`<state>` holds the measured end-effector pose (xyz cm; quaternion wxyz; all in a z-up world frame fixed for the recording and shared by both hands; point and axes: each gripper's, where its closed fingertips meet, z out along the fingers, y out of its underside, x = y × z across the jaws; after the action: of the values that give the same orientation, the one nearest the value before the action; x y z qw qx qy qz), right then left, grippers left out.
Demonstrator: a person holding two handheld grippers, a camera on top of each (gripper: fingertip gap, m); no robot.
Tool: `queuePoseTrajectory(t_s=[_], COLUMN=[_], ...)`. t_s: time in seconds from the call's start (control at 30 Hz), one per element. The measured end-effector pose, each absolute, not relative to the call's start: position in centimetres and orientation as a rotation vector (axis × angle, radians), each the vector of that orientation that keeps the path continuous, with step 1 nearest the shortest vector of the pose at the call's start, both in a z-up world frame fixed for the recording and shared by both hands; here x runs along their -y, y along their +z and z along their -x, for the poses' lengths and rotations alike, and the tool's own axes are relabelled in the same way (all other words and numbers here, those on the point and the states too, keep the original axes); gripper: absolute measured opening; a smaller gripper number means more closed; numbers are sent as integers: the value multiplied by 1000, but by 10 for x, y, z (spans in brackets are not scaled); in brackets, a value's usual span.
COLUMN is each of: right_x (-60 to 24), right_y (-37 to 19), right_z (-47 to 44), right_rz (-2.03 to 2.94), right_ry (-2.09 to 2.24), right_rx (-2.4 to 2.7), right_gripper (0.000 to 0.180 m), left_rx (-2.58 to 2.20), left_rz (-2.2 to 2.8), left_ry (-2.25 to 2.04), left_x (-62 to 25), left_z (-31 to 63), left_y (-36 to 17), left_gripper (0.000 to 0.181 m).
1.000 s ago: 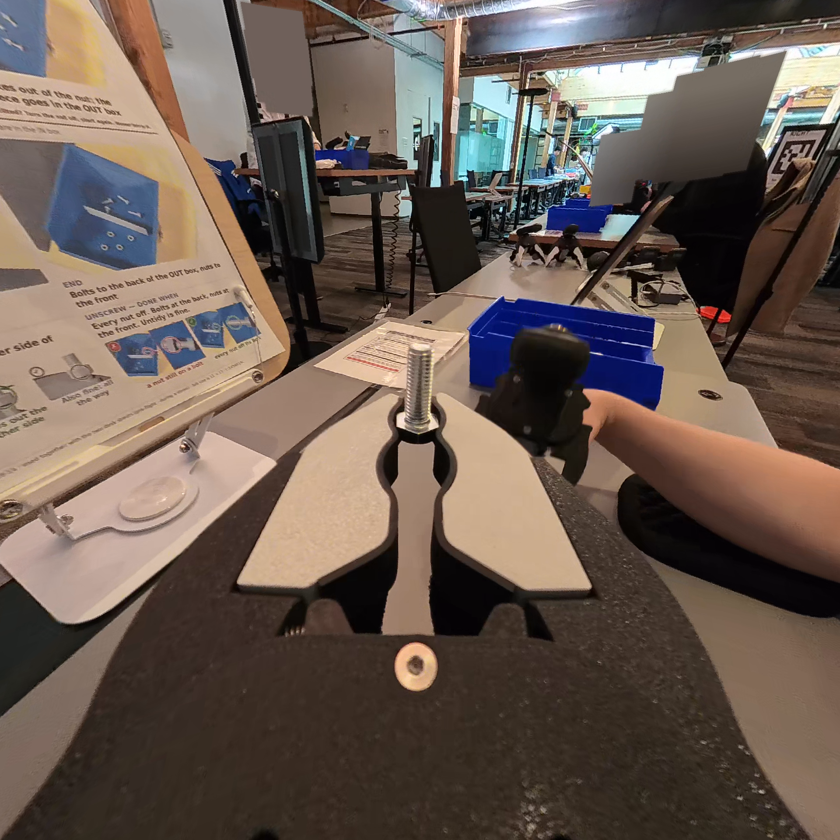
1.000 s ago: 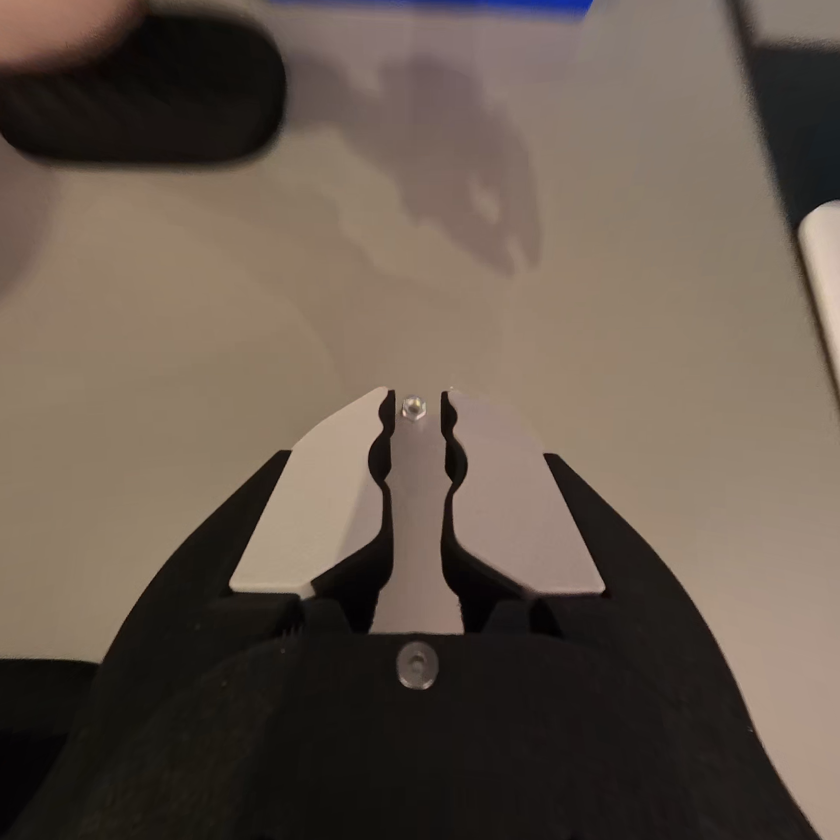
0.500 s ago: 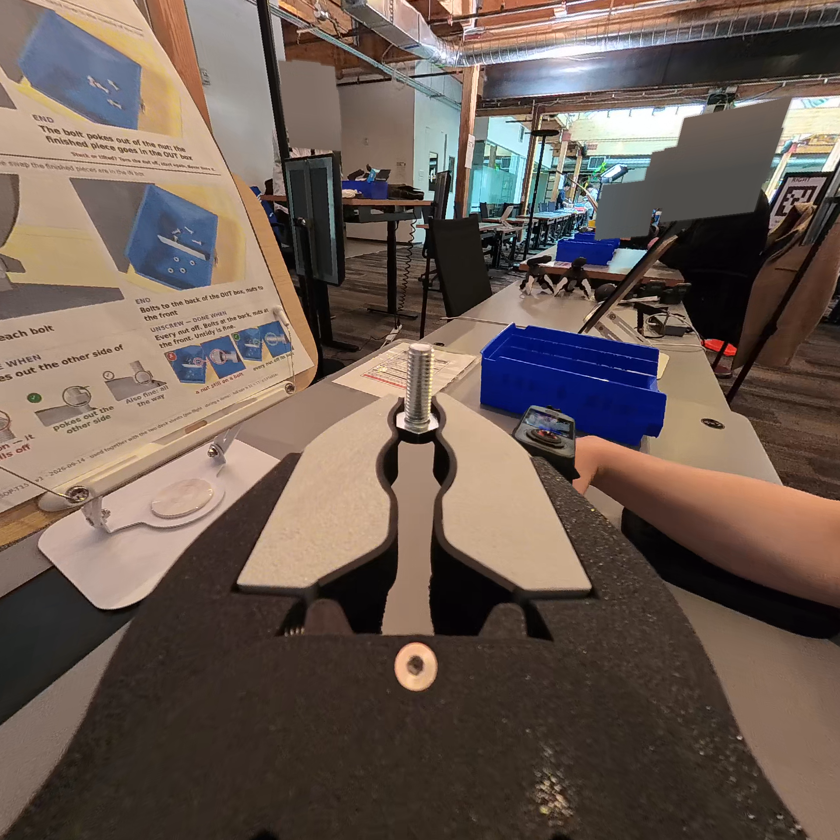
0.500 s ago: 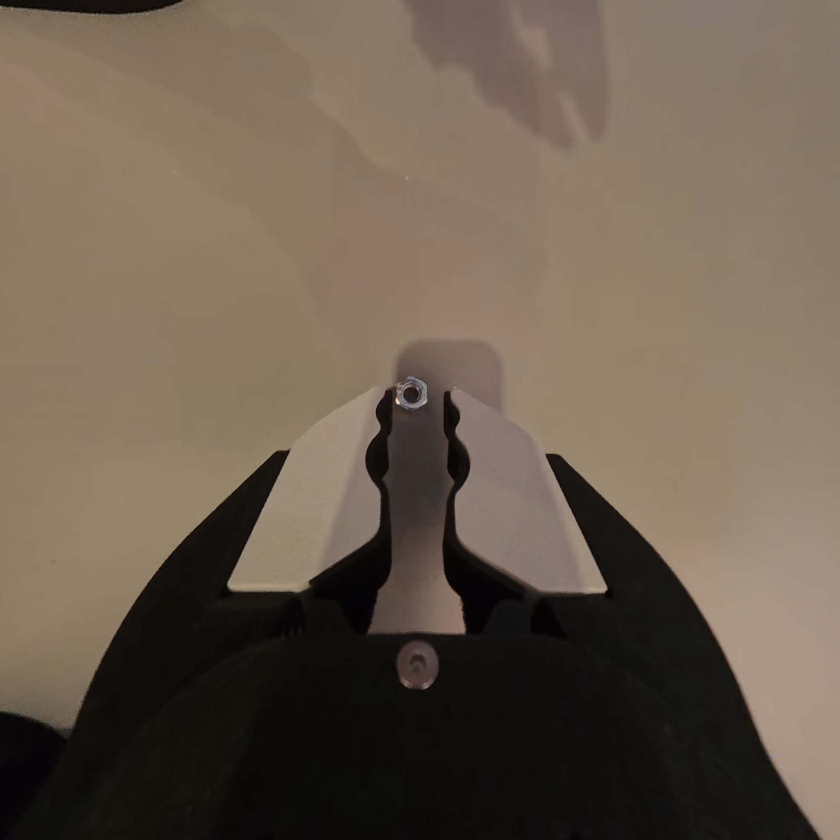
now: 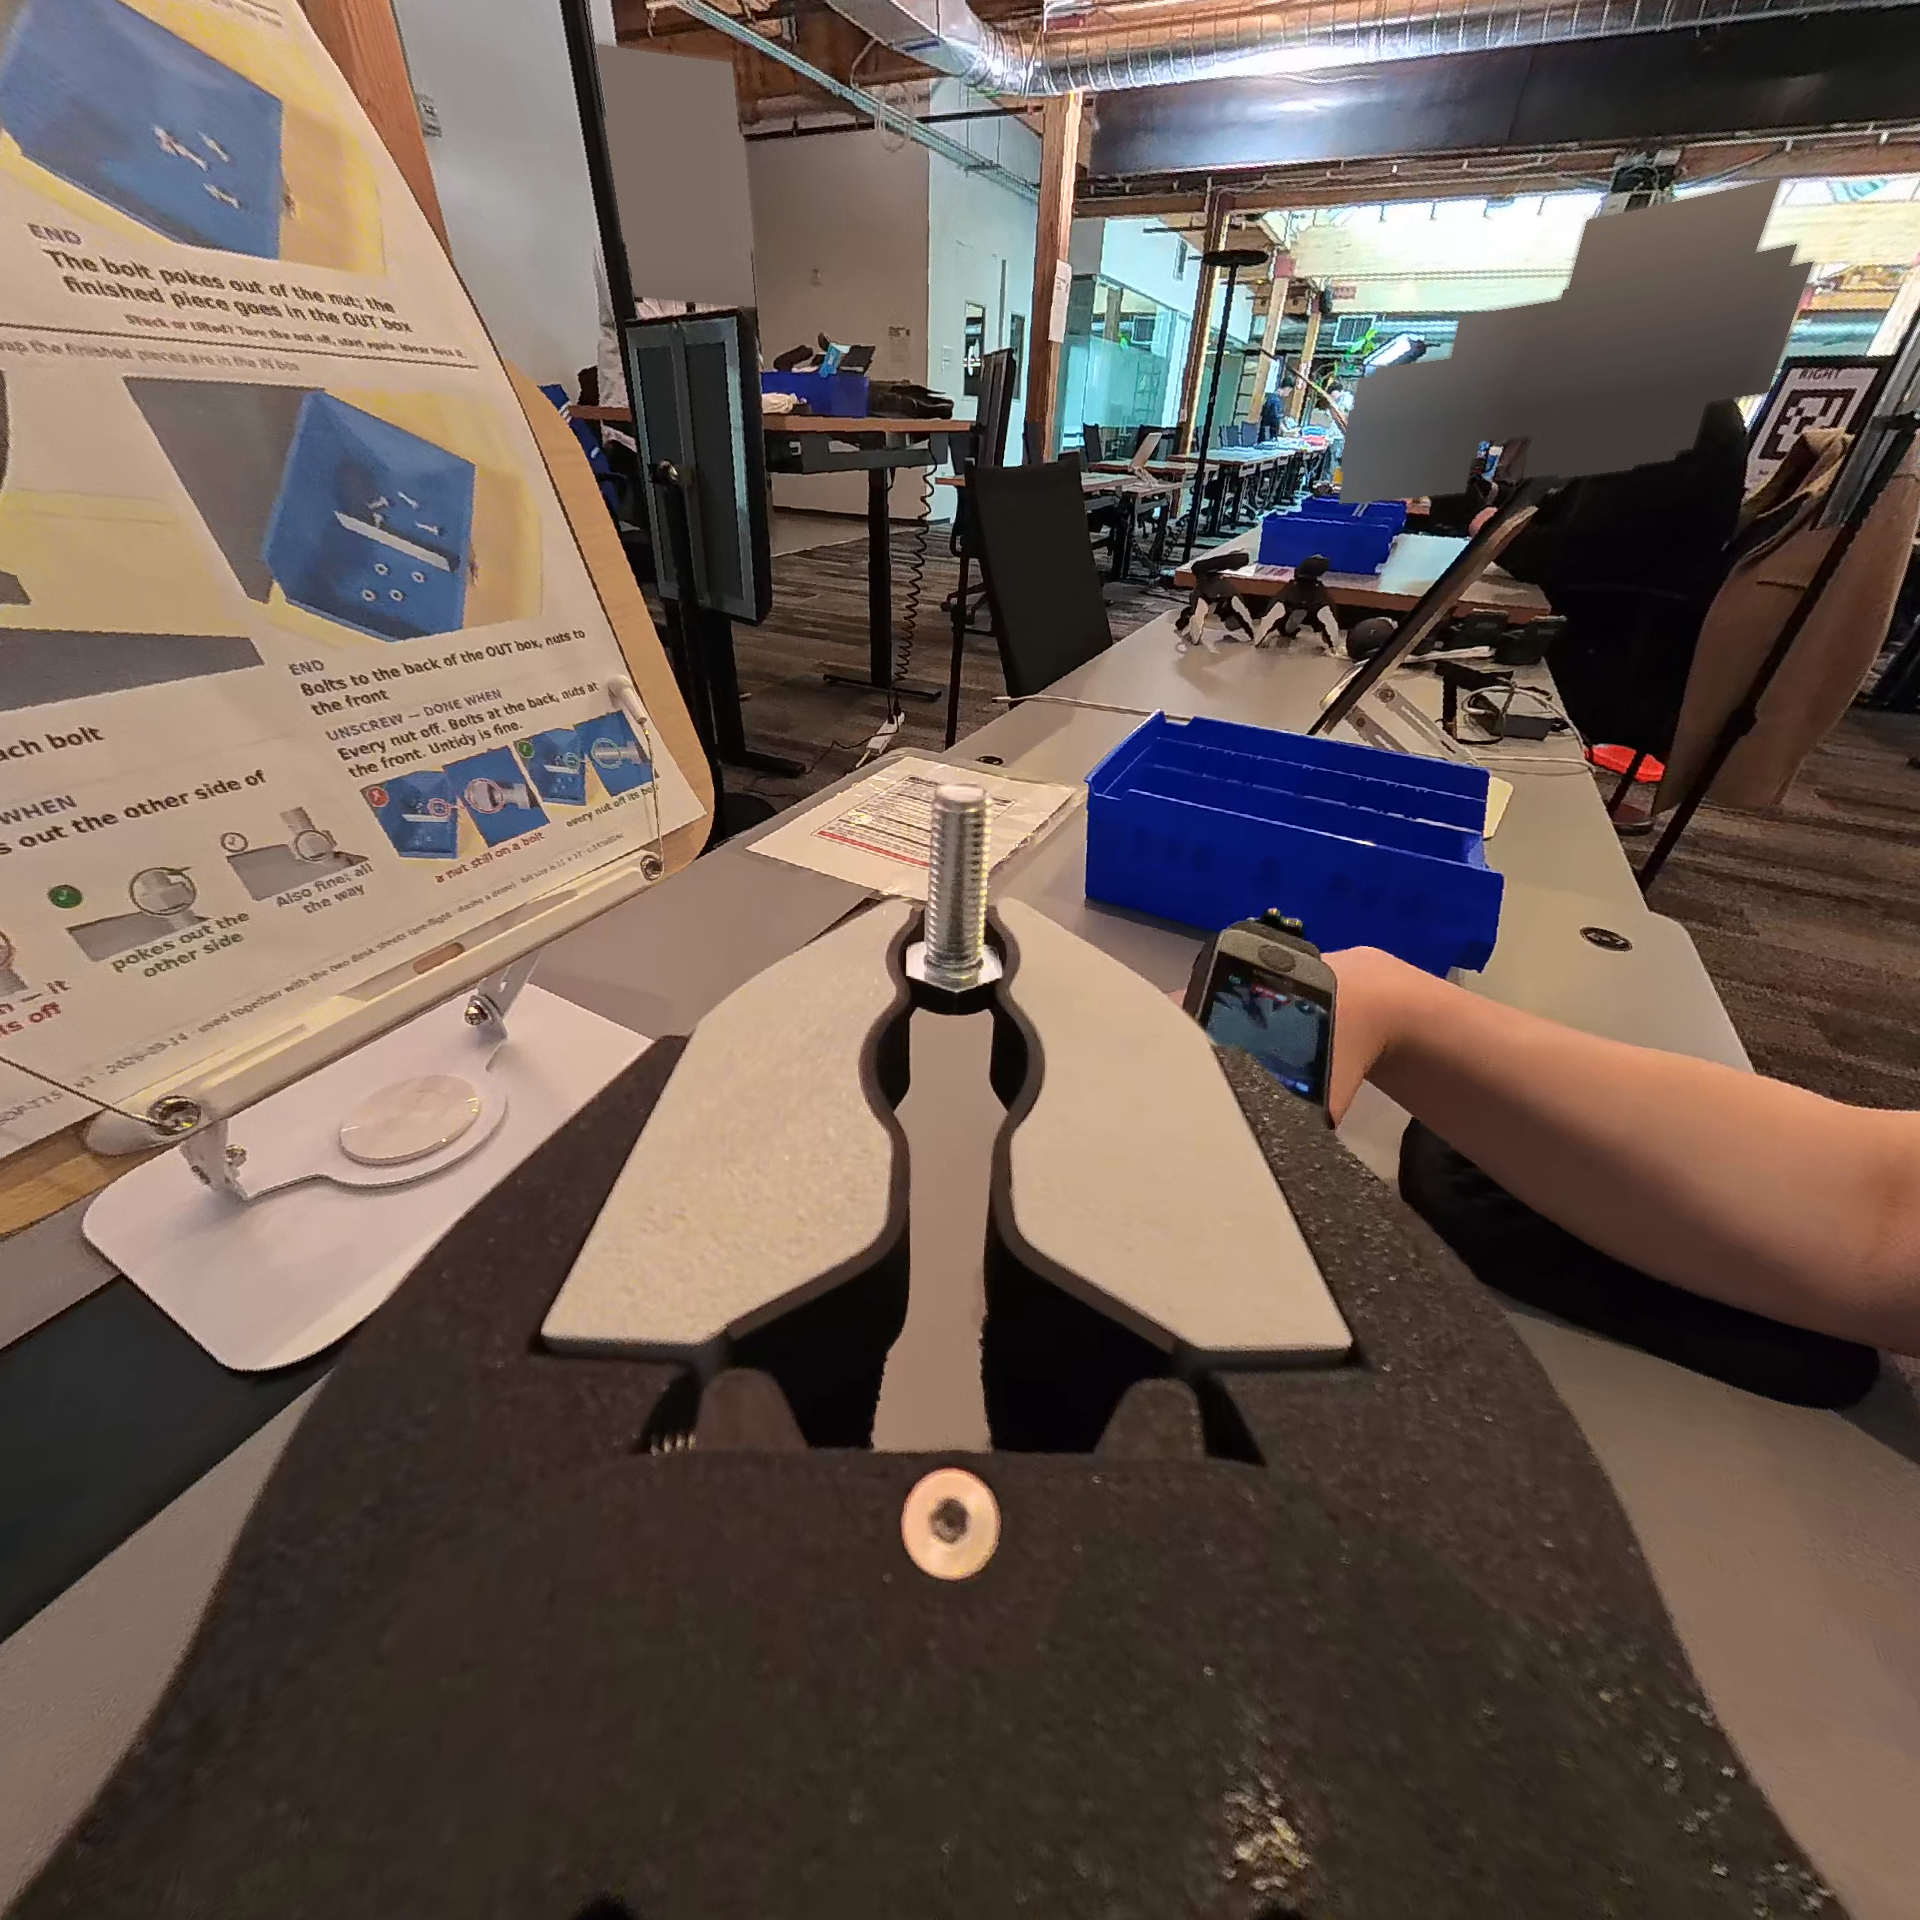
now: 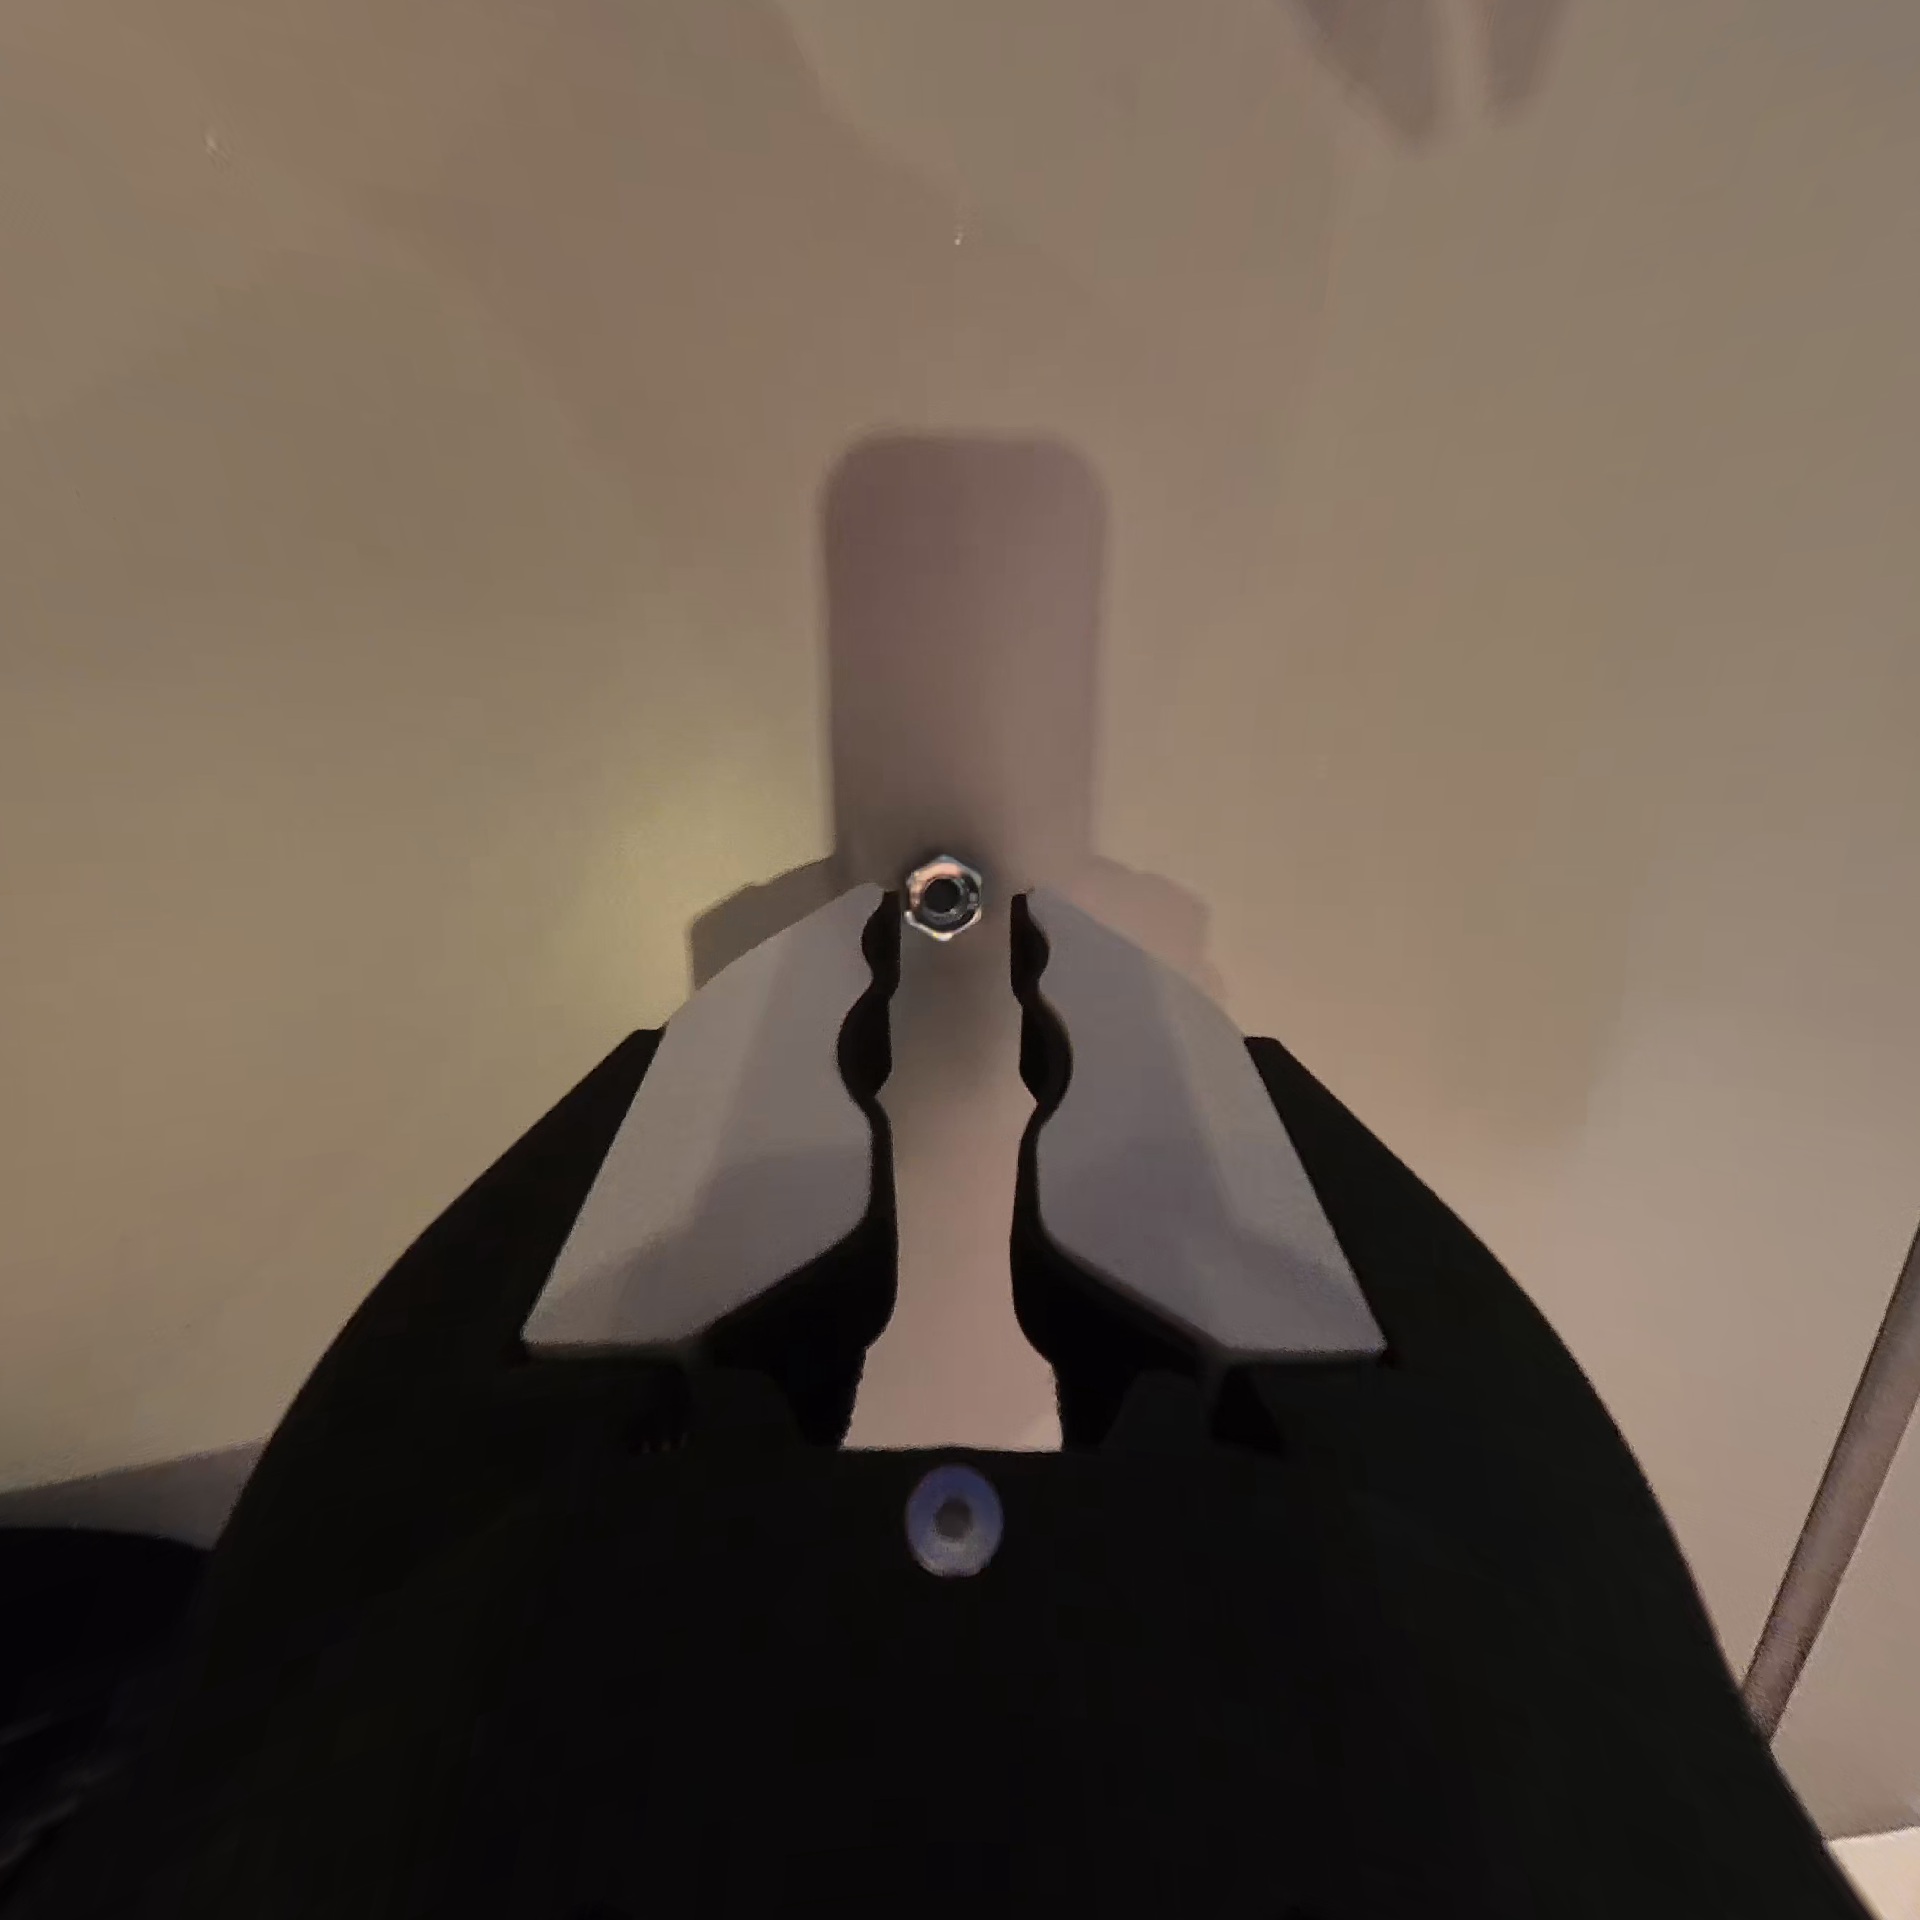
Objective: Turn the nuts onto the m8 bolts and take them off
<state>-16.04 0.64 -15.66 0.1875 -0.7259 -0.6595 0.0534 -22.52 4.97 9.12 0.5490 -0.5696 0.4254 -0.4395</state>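
While the left hand-held gripper [image 5: 951,961] stands clamped on the head of an upright bolt [image 5: 956,883] with bare thread, the right hand-held gripper [image 6: 943,909], jaws slightly apart, brackets a loose nut [image 6: 941,899] lying on the tabletop [image 6: 416,520] between its tips; pickup and threading remain.

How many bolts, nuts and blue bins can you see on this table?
Bolts: 1, the bolt gripped by its head in the left gripper.
Nuts: 1, the nut lying at the right gripper tips.
Blue bins: 1, the blue bin.
Total: 3.
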Motion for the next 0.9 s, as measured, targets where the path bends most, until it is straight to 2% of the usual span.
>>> queuePoseTrajectory(t_s=[0.9], right_x=[-7], right_y=[-162], right_z=[163], right_rz=[2138], right_ry=[202], right_rx=[1939], right_gripper=[14], left_rx=[-1054], left_rz=[1383], left_ry=[-1068], left_x=[-46], left_z=[214], left_y=[80], left_gripper=[10])
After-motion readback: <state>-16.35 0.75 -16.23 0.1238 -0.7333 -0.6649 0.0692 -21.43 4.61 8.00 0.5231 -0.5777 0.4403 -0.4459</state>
